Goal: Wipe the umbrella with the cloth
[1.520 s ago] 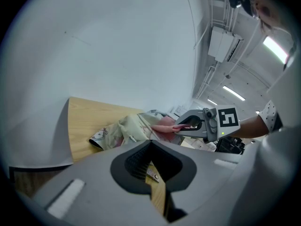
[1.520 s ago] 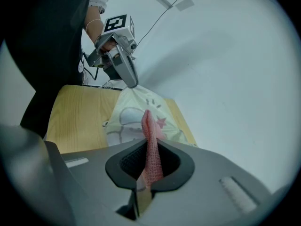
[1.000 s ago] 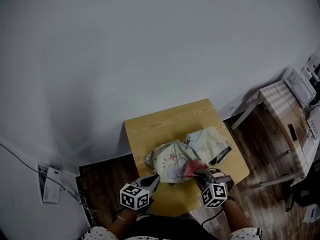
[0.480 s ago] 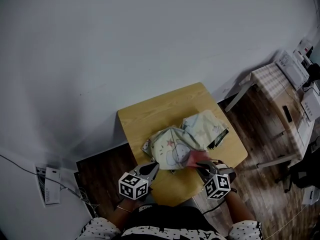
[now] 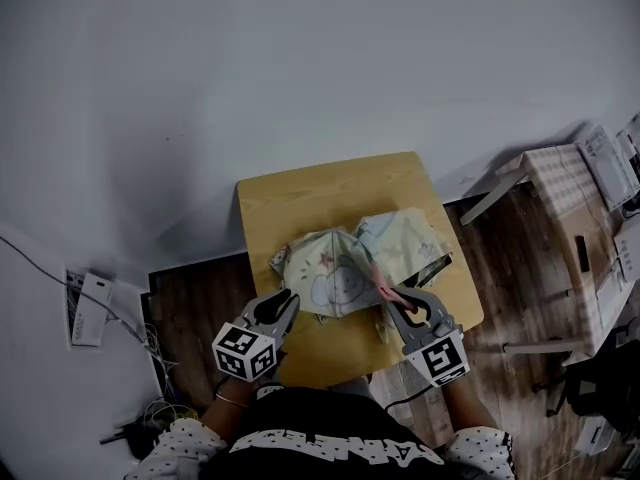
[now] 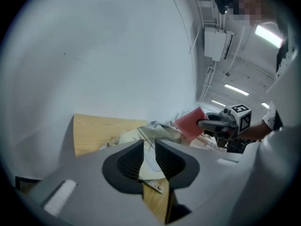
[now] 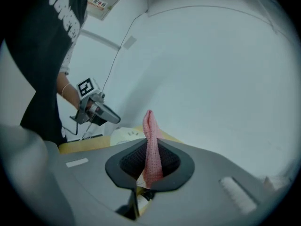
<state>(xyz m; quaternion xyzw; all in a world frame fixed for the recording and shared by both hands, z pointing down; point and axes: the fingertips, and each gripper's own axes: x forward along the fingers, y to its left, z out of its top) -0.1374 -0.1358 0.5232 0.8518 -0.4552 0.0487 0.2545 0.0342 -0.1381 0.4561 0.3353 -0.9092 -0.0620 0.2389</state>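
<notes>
Lying collapsed on the small wooden table [image 5: 310, 203]: umbrella [image 5: 345, 268], pale cream canopy crumpled, pastel cartoon print | left gripper [image 5: 291, 299]: jaws just been opening, slightly apart, umbrella's edge in the gap | right gripper [image 5: 392, 300]: pinching pink cloth [image 7: 151, 147]

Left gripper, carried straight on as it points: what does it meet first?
Likely the umbrella: its canopy edge shows between the jaws of the left gripper, which have just been opening, and the rest lies directly ahead.
</notes>
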